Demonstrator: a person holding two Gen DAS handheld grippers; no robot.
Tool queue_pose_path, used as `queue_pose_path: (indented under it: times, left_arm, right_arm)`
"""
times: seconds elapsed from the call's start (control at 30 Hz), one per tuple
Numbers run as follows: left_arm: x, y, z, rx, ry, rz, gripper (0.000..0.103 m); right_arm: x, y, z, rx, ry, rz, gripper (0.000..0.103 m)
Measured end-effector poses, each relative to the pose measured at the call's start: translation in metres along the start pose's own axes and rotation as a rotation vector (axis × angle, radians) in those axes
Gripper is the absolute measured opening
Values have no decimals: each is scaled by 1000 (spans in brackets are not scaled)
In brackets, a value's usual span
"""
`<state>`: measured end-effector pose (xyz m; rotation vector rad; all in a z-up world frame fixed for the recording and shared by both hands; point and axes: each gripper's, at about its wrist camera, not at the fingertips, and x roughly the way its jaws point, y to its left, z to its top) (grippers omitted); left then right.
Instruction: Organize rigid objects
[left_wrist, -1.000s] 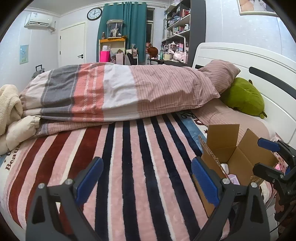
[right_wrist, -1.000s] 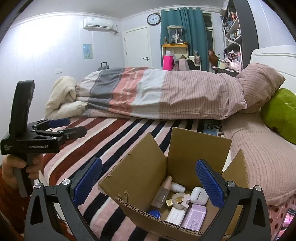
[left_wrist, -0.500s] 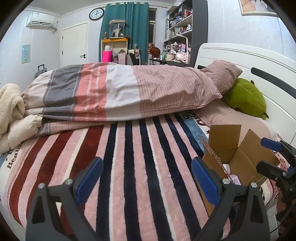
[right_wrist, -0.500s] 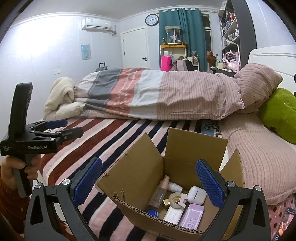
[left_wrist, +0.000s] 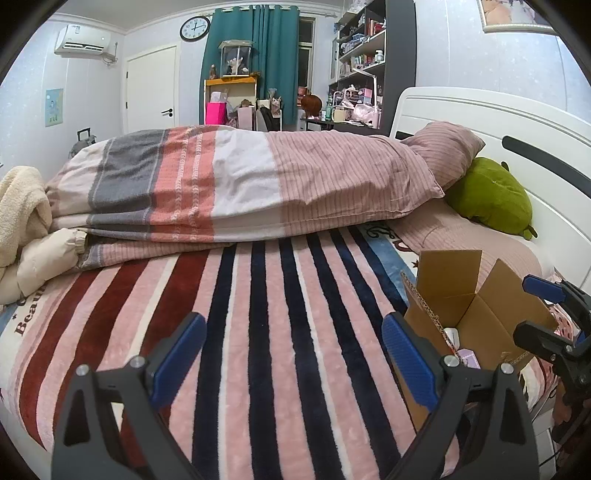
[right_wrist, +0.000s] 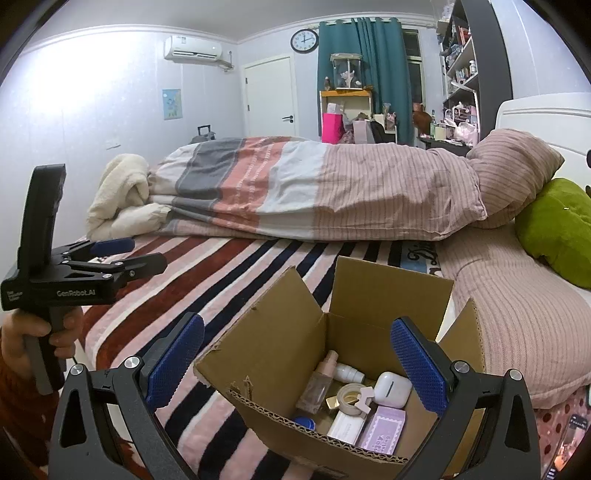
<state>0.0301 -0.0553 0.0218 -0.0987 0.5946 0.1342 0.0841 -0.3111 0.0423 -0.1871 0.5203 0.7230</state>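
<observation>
An open cardboard box (right_wrist: 280, 354) sits on the striped bed, also seen at the right in the left wrist view (left_wrist: 469, 321). Inside lie a clear bottle (right_wrist: 319, 382), a tape roll (right_wrist: 351, 397), a white earbud case (right_wrist: 393, 384), a purple box (right_wrist: 382, 434), a white box (right_wrist: 345, 426) and a blue cap (right_wrist: 304, 421). My right gripper (right_wrist: 295, 362) is open and empty, hovering over the box's near edge. My left gripper (left_wrist: 293, 358) is open and empty above the striped blanket (left_wrist: 258, 332); it also shows at the left in the right wrist view (right_wrist: 129, 254).
A folded striped duvet (left_wrist: 240, 192) lies across the bed's middle. A pink pillow (left_wrist: 447, 155) and a green plush (left_wrist: 491, 199) sit by the white headboard (left_wrist: 480, 122). Cream clothes (left_wrist: 22, 229) are piled at the left. Shelves and a desk stand beyond.
Both grippers have drifted slightly; the box sits a little lower and further right in the left wrist view. Nothing was gripped or released.
</observation>
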Motion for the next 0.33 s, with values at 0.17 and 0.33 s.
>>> queue_pose_path:
  times: [0.17,0.33]
  left_arm:
    - [0,0,0,0,0,1,95]
    - [0,0,0,-2,3,2,95]
  right_arm:
    - [1,1,0,1,1,1,102]
    - [0,3,1,-5,5,7,102]
